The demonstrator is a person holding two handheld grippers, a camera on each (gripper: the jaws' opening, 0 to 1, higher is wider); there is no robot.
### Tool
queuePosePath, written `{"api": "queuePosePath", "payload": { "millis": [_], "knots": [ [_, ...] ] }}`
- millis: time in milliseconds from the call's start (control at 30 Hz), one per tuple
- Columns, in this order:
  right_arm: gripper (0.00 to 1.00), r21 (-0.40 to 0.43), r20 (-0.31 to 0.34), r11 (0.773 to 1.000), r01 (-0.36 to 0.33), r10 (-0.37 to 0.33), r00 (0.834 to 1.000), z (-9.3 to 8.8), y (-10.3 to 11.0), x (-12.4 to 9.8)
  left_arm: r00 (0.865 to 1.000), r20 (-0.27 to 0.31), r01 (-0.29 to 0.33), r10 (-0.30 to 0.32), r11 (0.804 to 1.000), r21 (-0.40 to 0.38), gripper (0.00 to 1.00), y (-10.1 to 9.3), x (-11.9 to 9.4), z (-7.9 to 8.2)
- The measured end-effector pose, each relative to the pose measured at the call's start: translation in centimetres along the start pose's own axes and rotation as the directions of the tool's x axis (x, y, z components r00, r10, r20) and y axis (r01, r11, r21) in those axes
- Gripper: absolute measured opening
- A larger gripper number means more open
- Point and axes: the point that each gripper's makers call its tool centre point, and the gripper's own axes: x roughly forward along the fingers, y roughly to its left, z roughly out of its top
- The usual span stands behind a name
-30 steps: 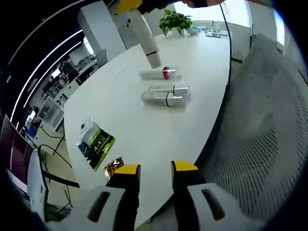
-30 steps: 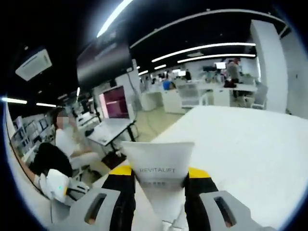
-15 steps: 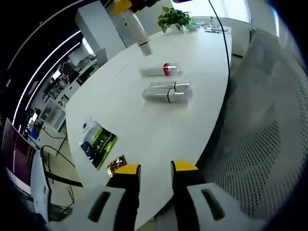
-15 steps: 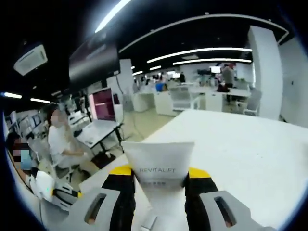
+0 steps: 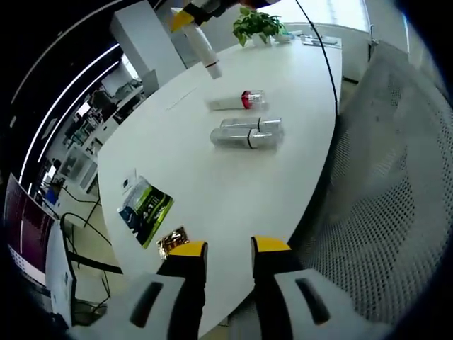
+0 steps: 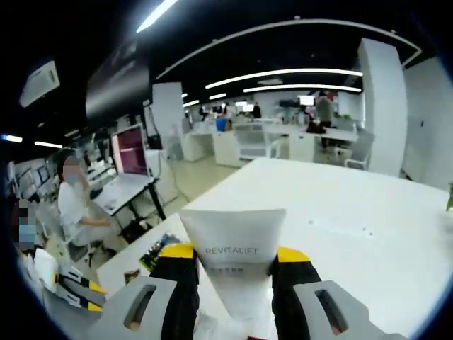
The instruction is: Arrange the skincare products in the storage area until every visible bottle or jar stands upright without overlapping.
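Note:
In the left gripper view, three skincare products lie flat on the white table: a white tube with a red cap and two silver bottles side by side. My left gripper stands open above the near table edge, holding nothing. At the top, the right gripper carries a white tube above the far side of the table. In the right gripper view, my right gripper is shut on this white tube, marked REVITALIFT, its flat crimped end pointing forward.
A green packet and a small gold packet lie near the table's left edge. A potted plant stands at the far end. A mesh chair back is close on the right. A seated person is beyond the table.
The right gripper has carried the white tube up and farther from the lying bottles. The right view has swung, bringing more of the table into sight. The left gripper stays put.

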Motion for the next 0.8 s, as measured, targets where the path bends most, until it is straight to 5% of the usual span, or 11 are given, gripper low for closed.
{"api": "queuePosePath", "payload": {
  "millis": [800],
  "knots": [
    [0.37, 0.078, -0.038, 0.985, 0.154, -0.151, 0.988, -2.1, -9.0, 3.7, 1.0, -0.012, 0.018, -0.018, 1.0, -0.022, 0.2, -0.1, 0.3, -0.2]
  ]
}}
